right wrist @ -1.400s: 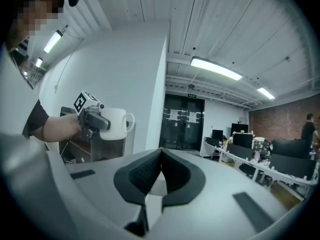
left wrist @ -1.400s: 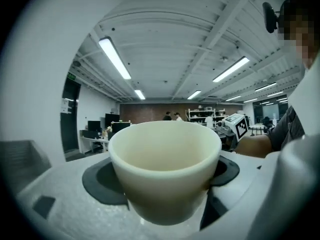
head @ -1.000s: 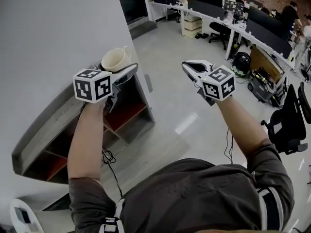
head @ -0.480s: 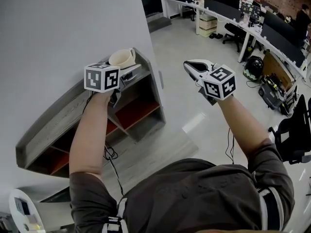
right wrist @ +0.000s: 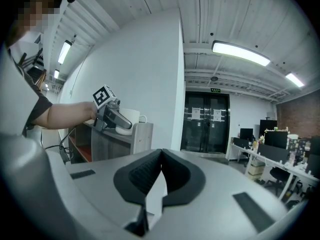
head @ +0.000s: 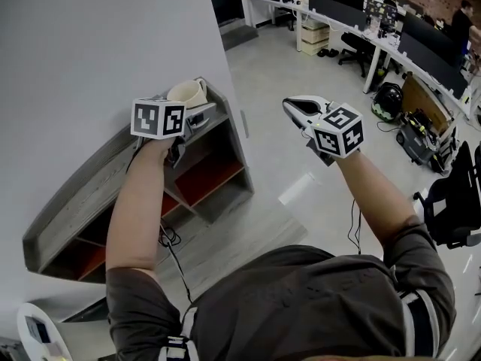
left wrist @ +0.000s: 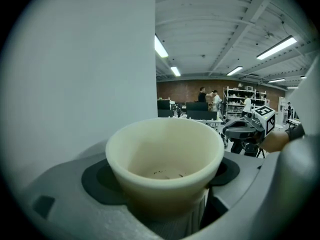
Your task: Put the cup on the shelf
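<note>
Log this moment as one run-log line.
phase: placing | left gripper: shut on cup | cup: upright, at shelf top end, contact unclear | right gripper: shut, empty, off shelf | release: not yet

1. The cup's [left wrist: 165,156] foot and lower wall sink out of sight between the left gripper's [head: 189,105] jaws, so I cannot tell whether it touches the shelf [head: 83,194] top beneath.
2. From the head view, the cup's near side is covered by that gripper's marker cube [head: 158,118].
3. Behind the left gripper, the arm [head: 135,201] holding it crosses over the shelf's middle compartments.
4. Far ahead of the left gripper's jaws, the people [left wrist: 207,95] standing there are too small to make out.
5. In the right gripper view, the shelf's lower compartments drop behind the right gripper's [right wrist: 161,174] own grey body.
</note>
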`<state>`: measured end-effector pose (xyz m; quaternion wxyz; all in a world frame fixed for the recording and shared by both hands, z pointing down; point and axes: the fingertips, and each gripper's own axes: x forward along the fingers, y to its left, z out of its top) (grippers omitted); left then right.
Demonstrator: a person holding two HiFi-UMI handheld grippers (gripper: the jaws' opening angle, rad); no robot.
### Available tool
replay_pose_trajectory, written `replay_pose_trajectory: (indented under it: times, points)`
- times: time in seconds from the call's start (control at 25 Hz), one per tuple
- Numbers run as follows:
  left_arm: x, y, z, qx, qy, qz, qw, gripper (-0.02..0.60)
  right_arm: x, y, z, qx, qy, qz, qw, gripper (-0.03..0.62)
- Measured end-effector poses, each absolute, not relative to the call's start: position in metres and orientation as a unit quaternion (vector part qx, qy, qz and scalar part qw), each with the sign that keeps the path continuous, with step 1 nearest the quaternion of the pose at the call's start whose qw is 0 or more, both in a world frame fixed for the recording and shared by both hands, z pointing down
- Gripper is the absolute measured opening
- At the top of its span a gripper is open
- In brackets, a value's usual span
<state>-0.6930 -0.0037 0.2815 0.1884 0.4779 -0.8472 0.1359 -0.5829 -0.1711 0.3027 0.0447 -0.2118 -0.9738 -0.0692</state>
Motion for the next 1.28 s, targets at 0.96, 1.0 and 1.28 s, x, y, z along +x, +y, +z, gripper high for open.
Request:
replay_pose_trajectory:
  times: [0.96,1.0,1.28]
  points:
    - [-0.674,0.021,0.237,0.428,-0.892,0.106,0.095,0.454,-0.559,-0.179,0.294,-0.208,-0.974,-0.076,0.037,-0.008]
    - [-0.669,0.024,0.232,0.424,-0.896,0.104,0.085,0.454,-0.557,-0.18,0.293,-0.207,-0.975,-0.076,0.036,-0.009]
    - [-0.592,0.015,0.201,0.459,-0.882,0.106,-0.01,0.453,-0.525,-0.186,0.293,-0.199,-0.977,-0.073,0.025,-0.008]
